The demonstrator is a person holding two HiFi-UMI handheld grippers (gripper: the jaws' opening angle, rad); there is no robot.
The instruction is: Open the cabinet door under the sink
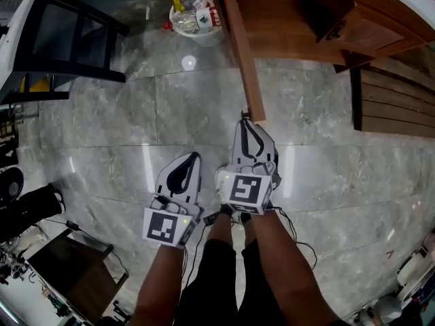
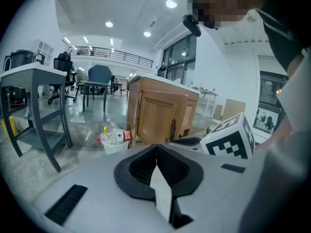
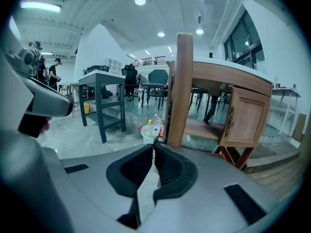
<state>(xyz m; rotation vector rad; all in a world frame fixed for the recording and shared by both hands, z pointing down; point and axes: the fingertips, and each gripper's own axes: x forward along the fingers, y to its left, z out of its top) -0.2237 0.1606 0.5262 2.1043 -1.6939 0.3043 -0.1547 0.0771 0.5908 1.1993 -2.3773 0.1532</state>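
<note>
Head view: right gripper (image 1: pixel 245 122), jaws together on nothing, tip just beside the free edge of the brown wooden cabinet door (image 1: pixel 243 60), which stands swung out over the grey marble floor (image 1: pixel 136 114). Alongside, left gripper (image 1: pixel 196 156) closed, empty. Judged: door open; any further push should follow its hinge arc.

Left gripper view: white bucket of plastic bottles (image 2: pixel 114 140) just beside the door, possibly in that arc.

Right gripper view: door edge-on just ahead; second panelled door (image 3: pixel 243 115) ajar.

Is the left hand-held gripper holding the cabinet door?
No, the left hand-held gripper is shut on nothing; the cabinet door stands apart beyond it.
</note>
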